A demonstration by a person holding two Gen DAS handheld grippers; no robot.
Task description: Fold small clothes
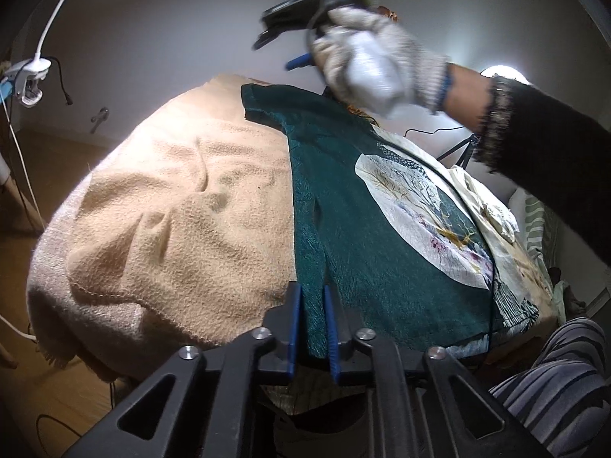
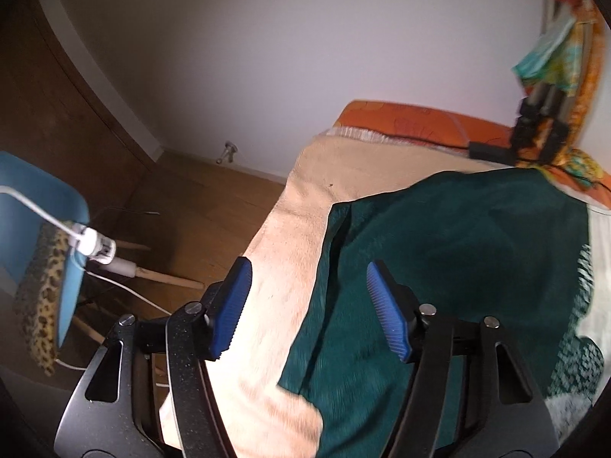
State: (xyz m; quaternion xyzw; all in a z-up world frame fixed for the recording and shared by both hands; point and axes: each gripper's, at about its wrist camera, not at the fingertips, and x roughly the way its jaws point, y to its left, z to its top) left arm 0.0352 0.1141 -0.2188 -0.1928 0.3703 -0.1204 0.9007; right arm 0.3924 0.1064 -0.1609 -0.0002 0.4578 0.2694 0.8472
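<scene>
A dark green garment (image 1: 343, 229) is seen laid out on a beige towel (image 1: 183, 206) that covers the bed. A round pale printed panel (image 1: 416, 213) is visible on the garment in the left wrist view. The garment's left edge runs down the towel toward the near edge of the bed, with a small vertical fold in the cloth just ahead of the left gripper (image 1: 313, 328).

The left gripper's blue pads (image 1: 296, 328) are brought close together with only a narrow gap, and the near edge of the green garment is seen between them; a grasp on the cloth is indicated.

The right gripper (image 2: 309, 309) is held above the garment's left edge, over the seam where green cloth meets towel. Its jaws are spread wide and nothing is held between the blue pads (image 2: 229, 309). In the left wrist view the same gripper (image 1: 294, 38) is seen raised above the far end of the garment, carried by a hand in a grey knitted glove (image 1: 374, 61); this part is motion-blurred.

An orange pillow (image 2: 412, 122) is noted at the head of the bed. A blue chair (image 2: 38, 236) with a leopard-print cushion (image 2: 38, 305) is seen on the wooden floor (image 2: 198, 210) beside the bed.
</scene>
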